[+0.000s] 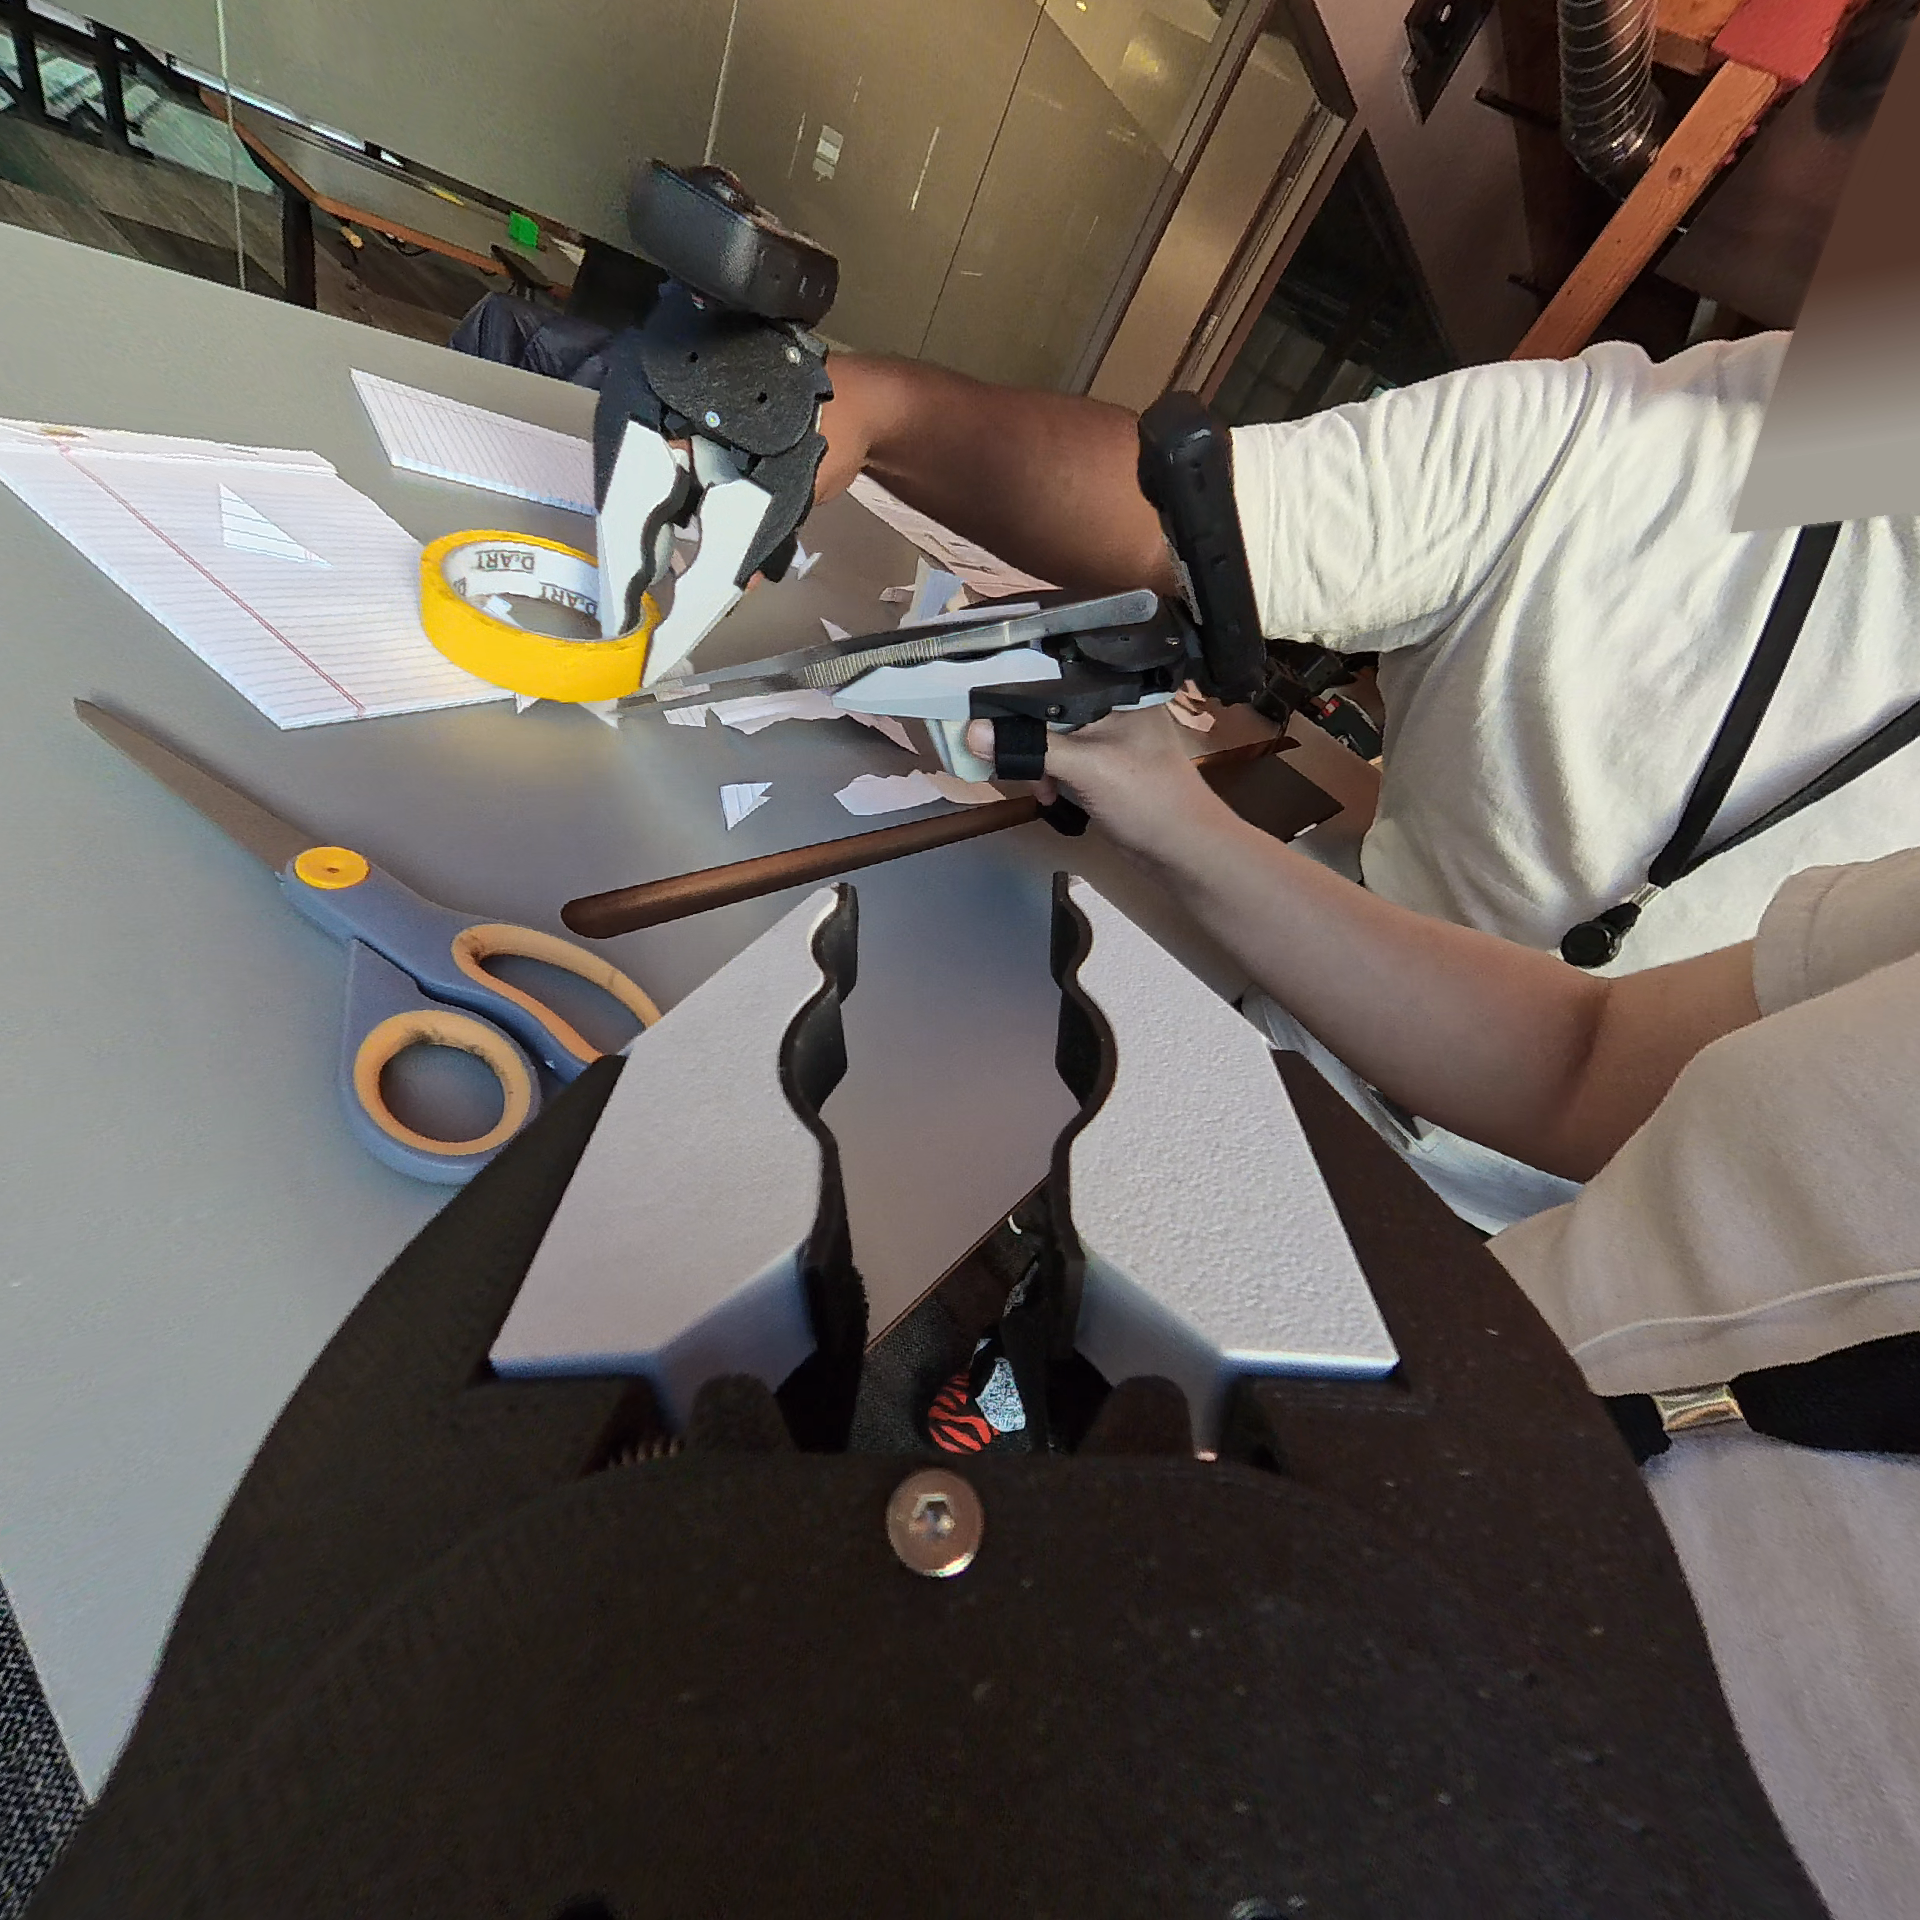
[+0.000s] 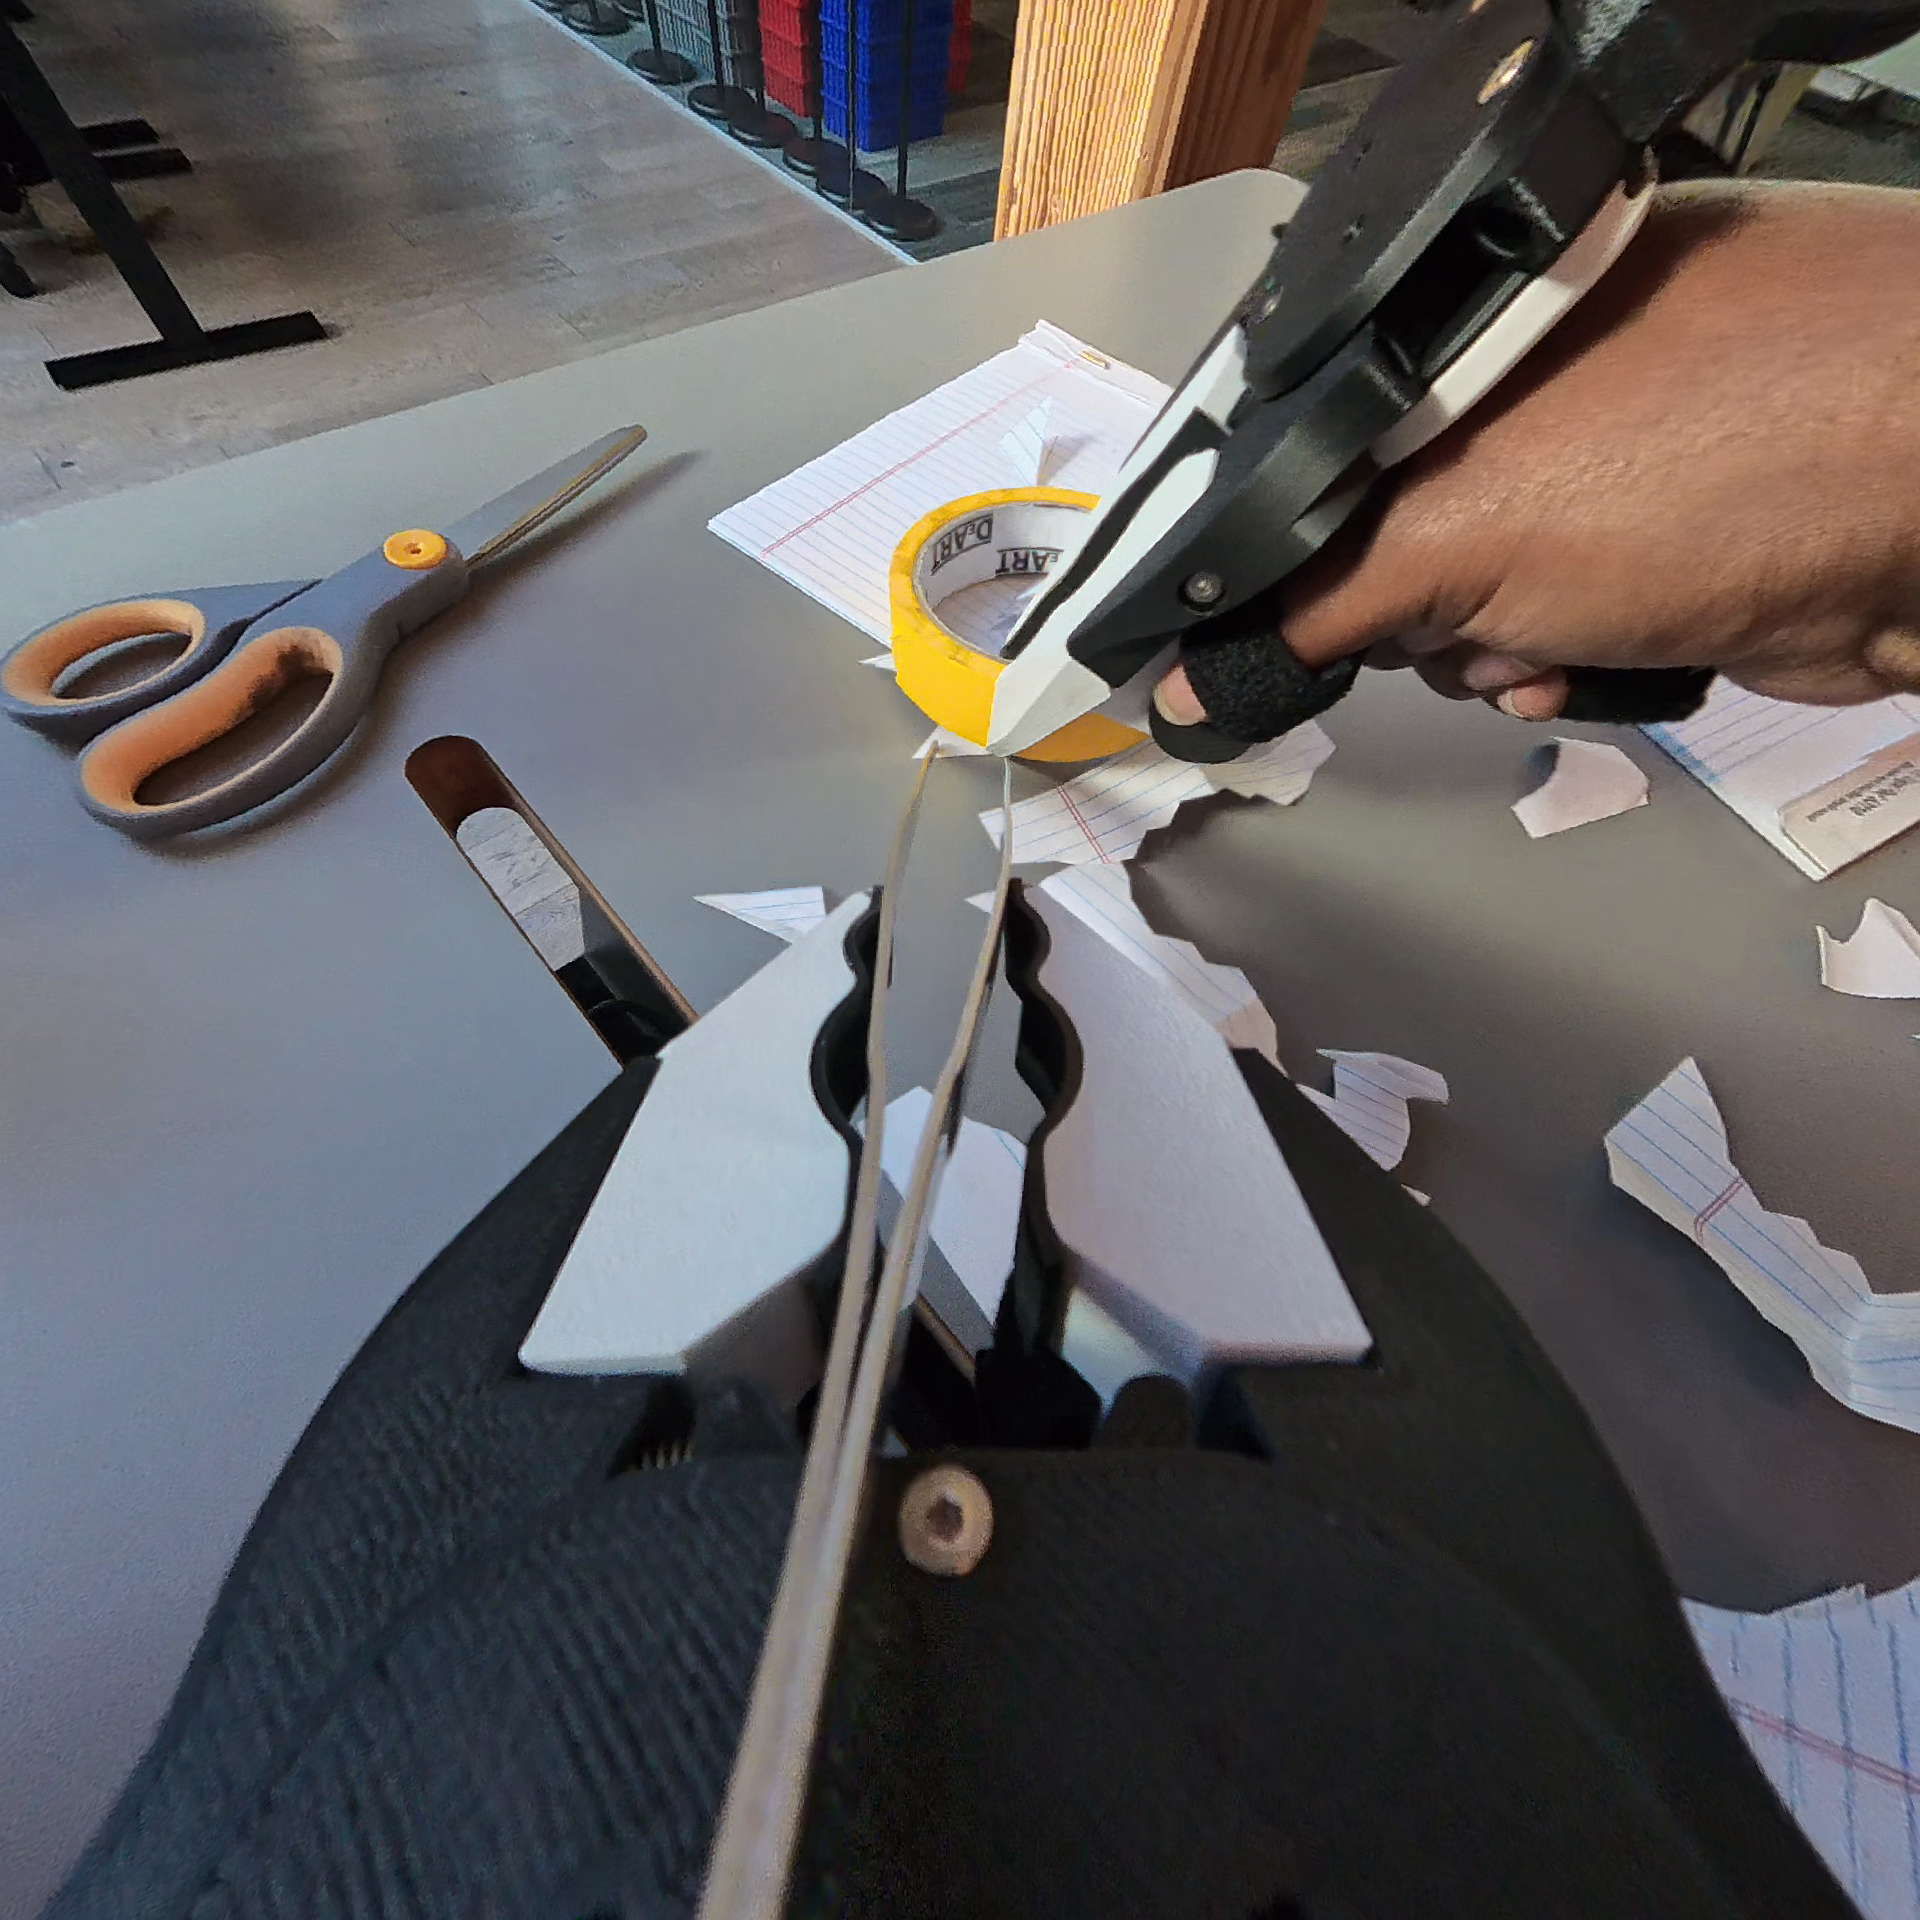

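My left gripper [image 1: 954, 891] is open and empty. It hovers over the grey table [image 1: 156, 1091], nearest a dark brown stick [image 1: 790, 873]. My right gripper [image 2: 940, 899] is shut on long metal tweezers [image 2: 890, 914]; it also shows in the left wrist view [image 1: 935, 681]. The tweezer tips are slightly apart at a paper scrap by the yellow tape roll [image 2: 935, 675]. Another person's gripper [image 2: 1013, 717] clamps the wall of the tape roll [image 1: 520, 649], with one finger inside and one outside.
Grey and orange scissors [image 1: 416, 987] lie shut at the left; they also show in the right wrist view [image 2: 239, 665]. A lined notepad [image 1: 208, 582] lies under the tape. Cut scraps of lined paper [image 2: 1143, 800] litter the right side. Two people's arms reach in from the right. The grippers' ends are close to 25 cm from one another.
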Motion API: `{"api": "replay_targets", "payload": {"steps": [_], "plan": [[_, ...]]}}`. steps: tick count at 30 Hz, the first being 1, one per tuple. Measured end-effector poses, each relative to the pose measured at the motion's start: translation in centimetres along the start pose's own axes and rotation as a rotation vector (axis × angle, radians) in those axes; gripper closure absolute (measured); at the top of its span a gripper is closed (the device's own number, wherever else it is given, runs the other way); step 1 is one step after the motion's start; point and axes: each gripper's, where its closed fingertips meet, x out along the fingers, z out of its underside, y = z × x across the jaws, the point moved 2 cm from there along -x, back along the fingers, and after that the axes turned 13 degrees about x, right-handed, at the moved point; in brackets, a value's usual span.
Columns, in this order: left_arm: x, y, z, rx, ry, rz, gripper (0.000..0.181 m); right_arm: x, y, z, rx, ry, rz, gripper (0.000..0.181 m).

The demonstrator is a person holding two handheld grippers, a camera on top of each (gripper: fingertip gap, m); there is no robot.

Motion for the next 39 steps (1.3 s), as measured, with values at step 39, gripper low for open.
{"api": "replay_targets", "payload": {"steps": [39], "plan": [[0.4,0.1,0.0,-0.004,-0.001,0.013,0.146,-1.7,-0.1,-0.7,0.020,0.025,0.018,0.162]]}}
